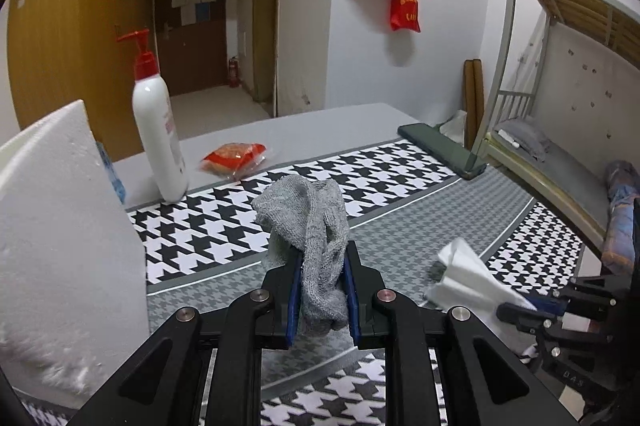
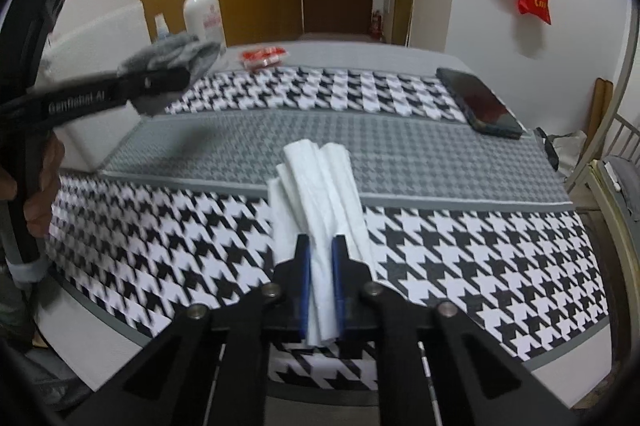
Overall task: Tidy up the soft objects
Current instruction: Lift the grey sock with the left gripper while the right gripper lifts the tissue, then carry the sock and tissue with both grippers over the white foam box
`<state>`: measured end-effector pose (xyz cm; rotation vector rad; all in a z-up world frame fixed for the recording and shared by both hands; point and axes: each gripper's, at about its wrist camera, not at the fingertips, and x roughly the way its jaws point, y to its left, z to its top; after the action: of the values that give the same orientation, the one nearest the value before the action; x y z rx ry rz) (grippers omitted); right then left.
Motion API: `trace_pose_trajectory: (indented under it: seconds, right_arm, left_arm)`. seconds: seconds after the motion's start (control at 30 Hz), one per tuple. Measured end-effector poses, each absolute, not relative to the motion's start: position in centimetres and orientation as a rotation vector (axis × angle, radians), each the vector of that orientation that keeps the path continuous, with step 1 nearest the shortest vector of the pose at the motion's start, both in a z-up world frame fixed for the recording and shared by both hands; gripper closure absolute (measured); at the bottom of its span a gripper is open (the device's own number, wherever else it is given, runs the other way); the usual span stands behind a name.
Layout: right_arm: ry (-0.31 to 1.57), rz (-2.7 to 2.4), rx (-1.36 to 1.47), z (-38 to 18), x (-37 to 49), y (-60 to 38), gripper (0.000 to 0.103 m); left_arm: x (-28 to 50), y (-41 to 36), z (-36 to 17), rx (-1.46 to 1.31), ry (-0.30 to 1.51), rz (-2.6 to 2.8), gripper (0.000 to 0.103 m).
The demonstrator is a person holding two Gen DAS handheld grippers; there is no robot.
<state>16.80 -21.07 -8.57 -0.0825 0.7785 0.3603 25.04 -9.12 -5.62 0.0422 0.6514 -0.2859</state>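
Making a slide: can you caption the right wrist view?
Right tongs clamp a folded white tissue on the checked cloth; left tongs hold a grey sock.

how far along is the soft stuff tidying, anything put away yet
Nothing looks put away yet. In hand: the left gripper is shut on the grey sock, lifted off the houndstooth mat, and the right gripper is shut on the white tissue, which lies on the mat. Left: carrying both to wherever they belong; no container for them is clearly visible.
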Motion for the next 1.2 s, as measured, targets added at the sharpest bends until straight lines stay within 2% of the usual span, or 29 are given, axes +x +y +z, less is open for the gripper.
trace_pose_trajectory:
  seconds: [0.43,1.2]
  right_arm:
    - [0.633,0.387,-0.051,-4.5,14.7,-19.6,0.090]
    - [0.501,0.381,0.013,-0.3,12.1,-16.8,0.090]
  left_arm:
    - [20.7,-7.5,-2.2,0.028,0.561,-0.290,0.083]
    - [15.7,-3.1,1.7,0.027,0.427,-0.267,0.083]
